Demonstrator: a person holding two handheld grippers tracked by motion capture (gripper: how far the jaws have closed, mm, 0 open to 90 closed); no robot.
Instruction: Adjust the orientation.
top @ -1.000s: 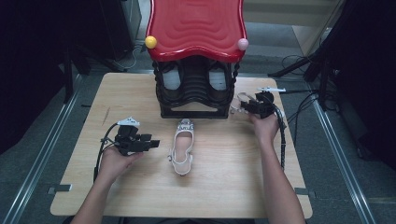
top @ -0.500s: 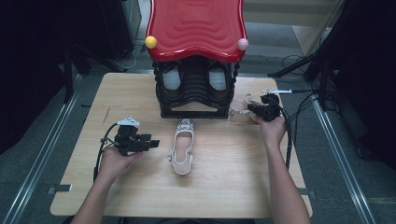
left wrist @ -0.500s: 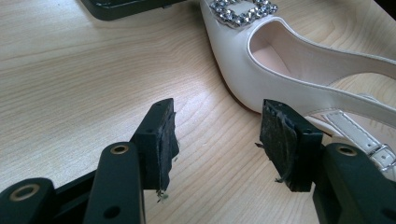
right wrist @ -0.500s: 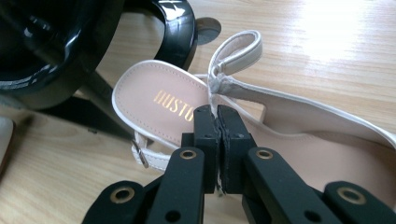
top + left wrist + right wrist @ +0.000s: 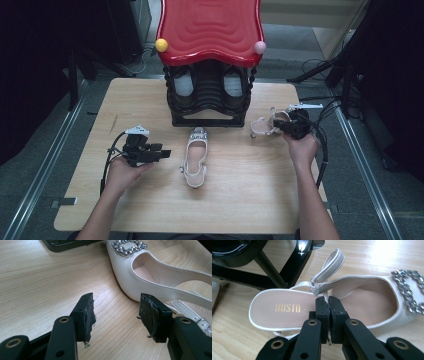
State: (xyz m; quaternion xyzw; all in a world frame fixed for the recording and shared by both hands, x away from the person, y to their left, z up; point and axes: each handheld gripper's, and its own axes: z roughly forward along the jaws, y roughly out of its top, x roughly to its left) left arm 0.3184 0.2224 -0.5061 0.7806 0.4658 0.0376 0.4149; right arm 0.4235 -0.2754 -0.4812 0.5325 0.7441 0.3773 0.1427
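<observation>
My right gripper (image 5: 329, 305) pinches the strap (image 5: 325, 293) of a white shoe (image 5: 367, 300), its jaws pressed together on it, having just closed. The black rack (image 5: 209, 107) stands close beyond. My left gripper (image 5: 117, 312) rests spread, the second shoe (image 5: 160, 277) just past its fingers (image 5: 86, 312).

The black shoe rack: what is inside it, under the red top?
Inside the black shoe rack two pale shoes stand side by side on an upper shelf. The red top covers the rest of them, and what lies deeper is too dark to tell.
</observation>
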